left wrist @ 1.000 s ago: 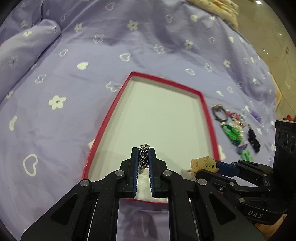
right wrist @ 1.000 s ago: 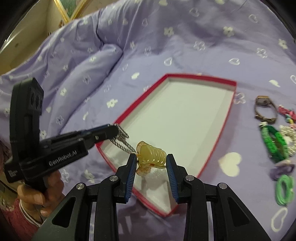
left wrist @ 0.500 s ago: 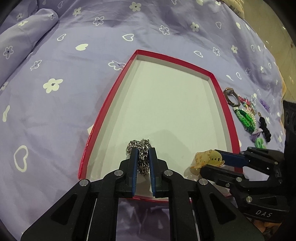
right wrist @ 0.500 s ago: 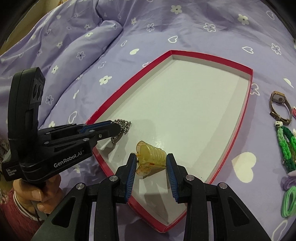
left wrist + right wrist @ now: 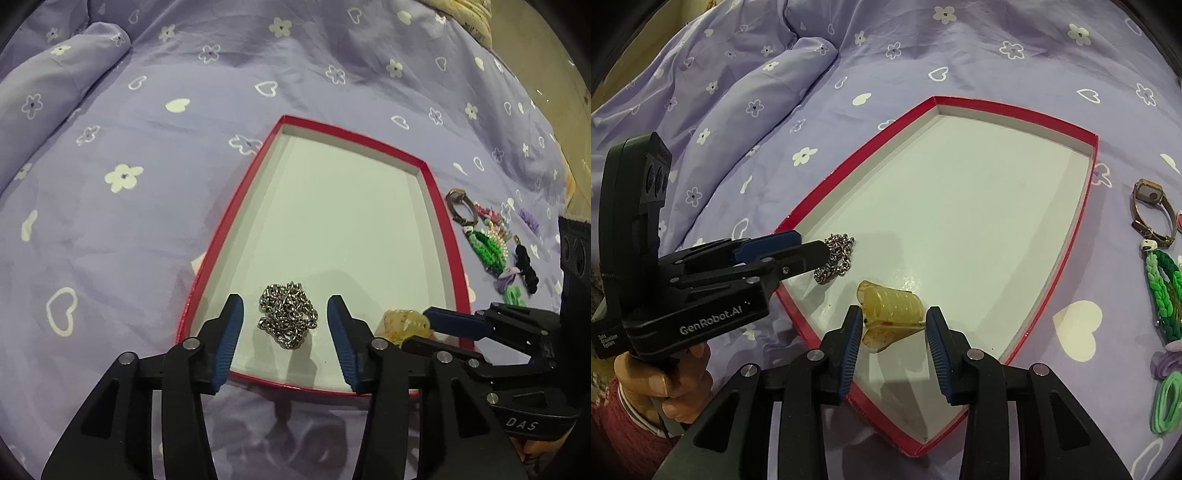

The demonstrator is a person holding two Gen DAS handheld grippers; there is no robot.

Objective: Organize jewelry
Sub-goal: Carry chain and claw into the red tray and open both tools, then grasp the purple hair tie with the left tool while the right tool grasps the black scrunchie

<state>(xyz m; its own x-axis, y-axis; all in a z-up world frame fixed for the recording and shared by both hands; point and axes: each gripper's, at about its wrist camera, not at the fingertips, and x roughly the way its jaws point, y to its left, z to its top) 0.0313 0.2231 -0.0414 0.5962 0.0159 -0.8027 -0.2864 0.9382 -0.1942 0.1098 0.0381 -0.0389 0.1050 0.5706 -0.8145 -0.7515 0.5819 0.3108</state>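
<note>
Half a second ago the left gripper [image 5: 284, 321] was pinched on the silver chain [image 5: 287, 314]; now its jaws stand wide apart and the chain lies in a heap on the white floor of the red-rimmed box lid [image 5: 236, 206], near its left front corner, touching neither finger. The right gripper [image 5: 893, 328] still clamps the amber hair claw clip [image 5: 889, 314] between its blue pads, low over the box's near end, about where it was.

On the left gripper's body the right wrist view reads "GenRobot.AI" above small illegible print; the left wrist view shows "DAS" on the right gripper.

Only the right wrist view shows the hand [image 5: 661, 387] holding the left gripper, with a red knit cuff. Right of the box on the purple bedsheet [image 5: 110, 229] lie a wristwatch [image 5: 1150, 210], green braided bands [image 5: 1161, 291] and hair ties; only the left view shows a black one [image 5: 526, 264].
</note>
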